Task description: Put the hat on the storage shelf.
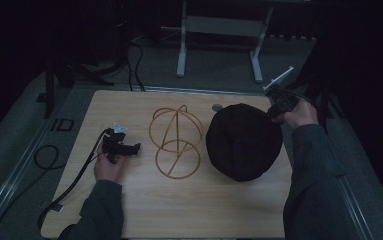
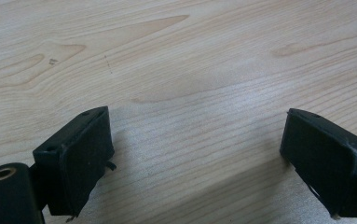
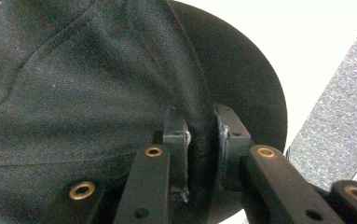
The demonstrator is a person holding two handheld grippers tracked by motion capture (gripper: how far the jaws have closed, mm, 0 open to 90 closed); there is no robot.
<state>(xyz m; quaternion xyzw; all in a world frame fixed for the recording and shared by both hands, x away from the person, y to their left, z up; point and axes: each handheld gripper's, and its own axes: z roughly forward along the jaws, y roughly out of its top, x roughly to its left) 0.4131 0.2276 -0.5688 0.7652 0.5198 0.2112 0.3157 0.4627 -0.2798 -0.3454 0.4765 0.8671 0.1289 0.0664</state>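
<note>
Left gripper [image 1: 135,147] sits low over the table [image 2: 204,60], jaws wide apart, nothing in them. Wire stand [image 1: 175,142] is mid-table, lying beside the black cap [image 1: 244,141]. Right gripper [image 3: 203,140] is pinched tight on the cap's edge by the brim.

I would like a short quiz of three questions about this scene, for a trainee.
1. True or false: the right gripper is shut on the hat.
2. What lies under the left gripper? A) table B) hat C) stand
3. Complete: the wire stand is on the hat's ____ in the high view.

Key: 1 true. 2 A, the bare table. 3 left.
</note>
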